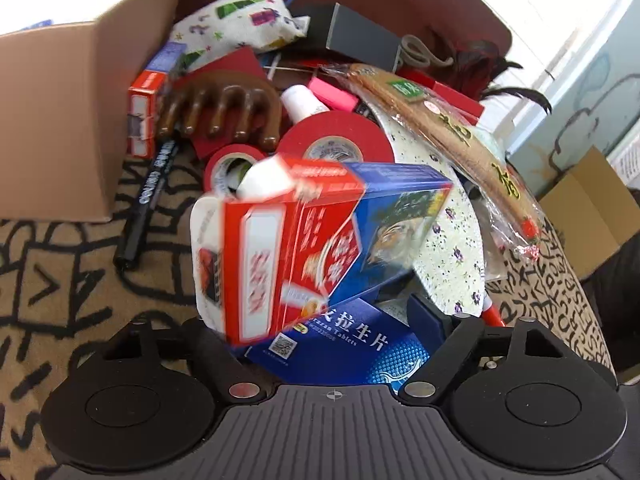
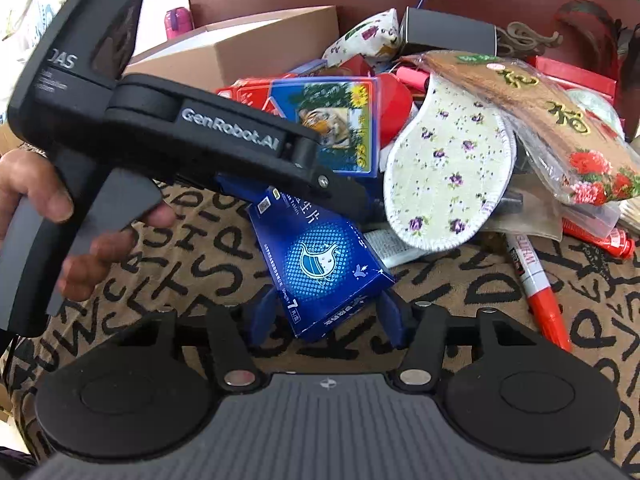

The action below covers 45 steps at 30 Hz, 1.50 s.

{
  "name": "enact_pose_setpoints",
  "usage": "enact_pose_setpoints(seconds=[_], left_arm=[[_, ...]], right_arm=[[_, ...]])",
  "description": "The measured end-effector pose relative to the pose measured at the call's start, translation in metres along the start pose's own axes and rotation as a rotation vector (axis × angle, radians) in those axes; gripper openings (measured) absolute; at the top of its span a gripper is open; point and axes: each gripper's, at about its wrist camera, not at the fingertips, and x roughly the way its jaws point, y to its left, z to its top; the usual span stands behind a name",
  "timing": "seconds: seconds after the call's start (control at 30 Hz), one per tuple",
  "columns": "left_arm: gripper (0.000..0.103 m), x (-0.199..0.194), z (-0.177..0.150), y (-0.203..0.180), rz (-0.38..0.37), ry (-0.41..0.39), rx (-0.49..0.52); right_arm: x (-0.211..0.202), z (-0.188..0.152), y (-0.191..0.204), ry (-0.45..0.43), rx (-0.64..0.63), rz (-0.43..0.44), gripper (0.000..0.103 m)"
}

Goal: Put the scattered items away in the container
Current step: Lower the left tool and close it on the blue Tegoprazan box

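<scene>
A blue tablet box (image 2: 324, 264) lies on the patterned cloth, and my right gripper (image 2: 326, 316) is shut on its near end. In the left wrist view the same blue box (image 1: 340, 344) lies between my left gripper's (image 1: 332, 320) fingers, with a red-and-blue tiger box (image 1: 312, 240) lying tilted and blurred above it. The left gripper (image 2: 344, 196) shows from the side in the right wrist view, reaching over the blue box; its hold is hidden. The open cardboard box (image 1: 60, 100) stands at the left.
A pile lies behind: red tape rolls (image 1: 336, 140), a brown wooden comb (image 1: 224, 108), a floral insole (image 2: 448, 168), a wrapped brown insole (image 2: 540, 112), a printed pouch (image 1: 240, 24), a black marker (image 1: 148, 200) and red markers (image 2: 540, 284).
</scene>
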Motion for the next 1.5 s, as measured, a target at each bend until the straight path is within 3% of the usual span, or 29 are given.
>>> enact_pose_setpoints(seconds=[0.23, 0.3, 0.47, 0.53, 0.67, 0.93, 1.1, 1.2, 1.4, 1.5], left_arm=[[0.077, -0.043, -0.032, 0.002, 0.042, -0.006, -0.114], [0.081, -0.060, -0.045, 0.004, 0.029, -0.012, -0.134], [0.089, -0.077, -0.064, 0.012, 0.071, -0.060, -0.176], [0.089, -0.078, -0.067, 0.016, 0.049, -0.049, -0.204], [0.092, -0.077, -0.072, 0.016, 0.030, -0.067, -0.167], [0.093, -0.069, -0.061, 0.020, 0.012, -0.087, -0.178], [0.094, -0.082, -0.069, 0.027, -0.027, -0.113, -0.195], [0.095, -0.079, -0.070, 0.026, -0.017, -0.099, -0.155], [0.092, -0.054, -0.064, 0.027, -0.028, -0.067, -0.154], [0.079, -0.050, -0.061, 0.024, -0.040, -0.041, -0.130]], right_arm=[[-0.018, -0.003, 0.002, 0.018, 0.016, 0.138, 0.055], [-0.025, -0.003, 0.003, 0.001, 0.018, 0.168, 0.056], [-0.029, -0.008, 0.011, -0.005, -0.019, 0.143, 0.060], [-0.030, -0.009, 0.012, 0.003, -0.025, 0.144, 0.060], [-0.032, -0.012, 0.011, 0.010, -0.033, 0.139, 0.060], [-0.029, -0.002, -0.004, -0.028, 0.072, 0.077, 0.057], [-0.029, -0.004, -0.006, -0.018, 0.058, 0.101, 0.057], [-0.022, -0.001, -0.005, -0.003, 0.046, 0.127, 0.057], [-0.014, 0.000, -0.001, 0.008, 0.022, 0.132, 0.056], [-0.018, -0.001, 0.000, -0.002, 0.009, 0.144, 0.056]])
